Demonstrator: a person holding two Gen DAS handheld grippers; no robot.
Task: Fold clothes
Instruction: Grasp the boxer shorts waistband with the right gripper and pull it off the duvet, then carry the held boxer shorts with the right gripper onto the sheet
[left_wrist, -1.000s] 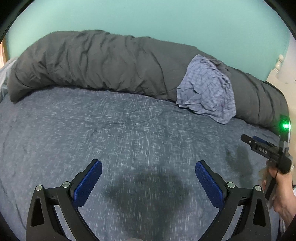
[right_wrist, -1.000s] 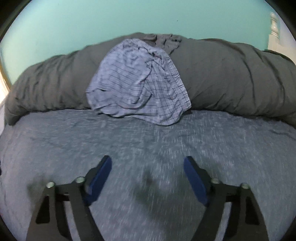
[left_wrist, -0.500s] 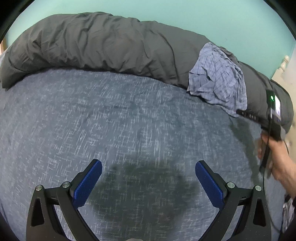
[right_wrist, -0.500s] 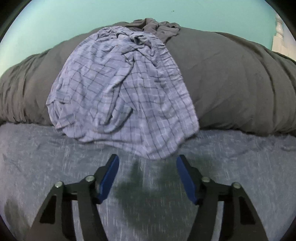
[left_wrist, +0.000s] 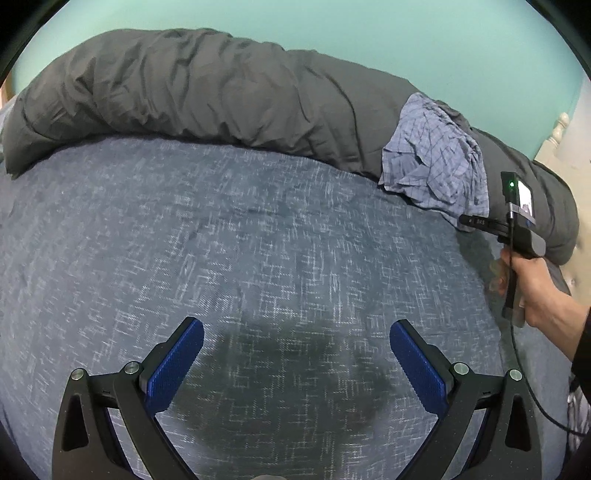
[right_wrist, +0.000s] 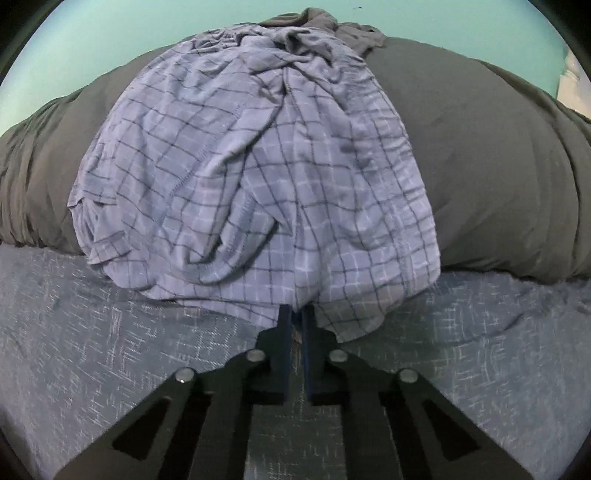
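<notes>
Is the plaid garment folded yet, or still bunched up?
Bunched up: the plaid garment drapes crumpled over the grey duvet.

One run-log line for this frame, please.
phase: first grasp | right gripper: shut on hem of plaid garment | left gripper: open over bedspread | garment draped on grey duvet, unfolded

Left gripper (left_wrist: 296, 356) hovers, jaws spread wide — right gripper (right_wrist: 296, 314) pinched nearly closed, a bare hand (left_wrist: 529, 285) gripping its handle.

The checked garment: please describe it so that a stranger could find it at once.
A long dark grey duvet lies rolled along the far side of the bed. The checked garment hangs crumpled over that roll. It alone is pale blue with dark grid lines.
</notes>
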